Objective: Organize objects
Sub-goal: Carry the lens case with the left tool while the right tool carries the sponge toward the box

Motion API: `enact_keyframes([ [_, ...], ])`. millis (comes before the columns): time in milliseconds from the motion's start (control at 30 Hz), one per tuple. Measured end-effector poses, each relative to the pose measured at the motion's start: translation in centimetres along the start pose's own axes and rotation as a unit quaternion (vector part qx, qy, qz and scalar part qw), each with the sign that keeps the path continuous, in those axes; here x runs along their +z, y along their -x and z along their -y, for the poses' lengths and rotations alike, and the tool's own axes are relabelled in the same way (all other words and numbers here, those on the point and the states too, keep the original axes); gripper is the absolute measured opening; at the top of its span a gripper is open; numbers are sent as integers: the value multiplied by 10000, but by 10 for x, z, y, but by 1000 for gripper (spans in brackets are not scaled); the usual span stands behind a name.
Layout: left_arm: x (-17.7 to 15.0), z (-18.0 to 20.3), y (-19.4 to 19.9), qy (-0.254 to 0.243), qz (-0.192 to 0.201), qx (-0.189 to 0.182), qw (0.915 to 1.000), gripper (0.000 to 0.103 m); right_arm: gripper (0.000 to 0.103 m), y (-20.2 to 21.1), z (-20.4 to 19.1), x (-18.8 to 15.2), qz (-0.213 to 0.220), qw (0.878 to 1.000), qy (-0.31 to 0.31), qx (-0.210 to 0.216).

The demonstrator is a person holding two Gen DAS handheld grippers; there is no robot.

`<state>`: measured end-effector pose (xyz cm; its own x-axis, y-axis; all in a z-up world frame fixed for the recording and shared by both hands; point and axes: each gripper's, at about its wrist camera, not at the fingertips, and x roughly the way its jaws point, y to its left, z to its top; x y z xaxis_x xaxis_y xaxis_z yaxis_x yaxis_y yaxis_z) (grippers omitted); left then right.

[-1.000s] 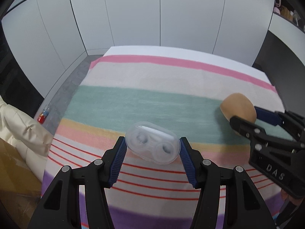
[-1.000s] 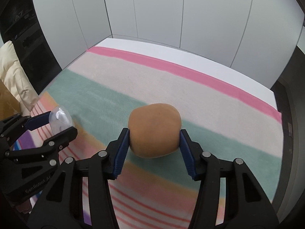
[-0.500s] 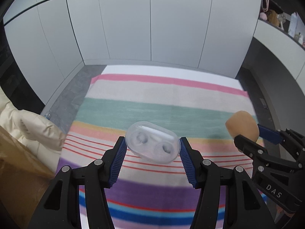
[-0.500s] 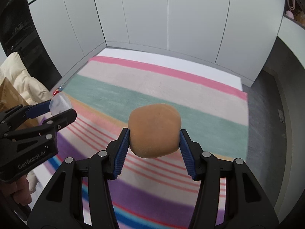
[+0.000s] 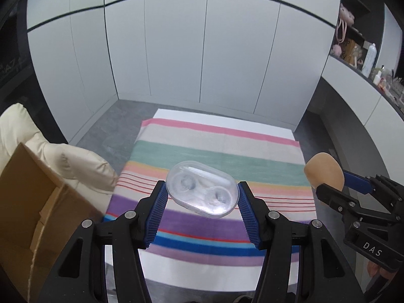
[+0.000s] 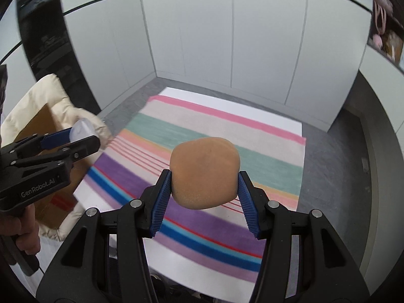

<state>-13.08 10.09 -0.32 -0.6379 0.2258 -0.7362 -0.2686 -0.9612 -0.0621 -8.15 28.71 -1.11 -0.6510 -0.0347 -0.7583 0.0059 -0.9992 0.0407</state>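
left wrist: left gripper (image 5: 202, 197) clamps clear case (image 5: 202, 189) above striped cloth (image 5: 214, 151). right wrist: right gripper (image 6: 204, 189) grips tan sponge (image 6: 204, 174). box (image 5: 30, 202) at left.

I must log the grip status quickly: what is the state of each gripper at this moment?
Left gripper: closed on the clear oval plastic case.
Right gripper: closed on the tan rounded soft sponge.
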Motion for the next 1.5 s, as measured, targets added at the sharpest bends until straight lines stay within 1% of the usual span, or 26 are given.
enact_keyframes([
  [133, -6, -14, 20, 91, 207, 1, 9997, 57, 55, 16, -18, -1, 72, 9998, 130, 139],
  [200, -10, -25, 22, 149, 219, 20, 9996, 57, 55, 18, -30, -3, 158, 9992, 293, 201],
  [400, -21, -61, 25, 498, 213, 259, 9982, 57, 55, 4, -62, -3, 94, 9977, 486, 455],
  [500, -24, -83, 30, 568, 327, 558, 9963, 57, 55, -9, -77, -1, -8, 9968, 574, 552],
  [667, -33, -115, 37, 799, 350, 746, 9934, 57, 55, -24, -101, 11, -23, 9957, 560, 734],
  [867, -43, -148, 46, 978, 417, 939, 9899, 57, 55, -38, -140, 18, -51, 9928, 734, 945],
  [1067, -51, -178, 60, 1115, 533, 1149, 9857, 57, 55, -43, -174, 21, -32, 9887, 947, 1160],
  [1300, -62, -209, 71, 1323, 530, 1395, 9799, 57, 55, -43, -208, 22, -21, 9836, 1125, 1409],
  [1500, -76, -227, 81, 1495, 510, 1573, 9748, 57, 55, -46, -238, 24, -50, 9791, 1279, 1578],
])
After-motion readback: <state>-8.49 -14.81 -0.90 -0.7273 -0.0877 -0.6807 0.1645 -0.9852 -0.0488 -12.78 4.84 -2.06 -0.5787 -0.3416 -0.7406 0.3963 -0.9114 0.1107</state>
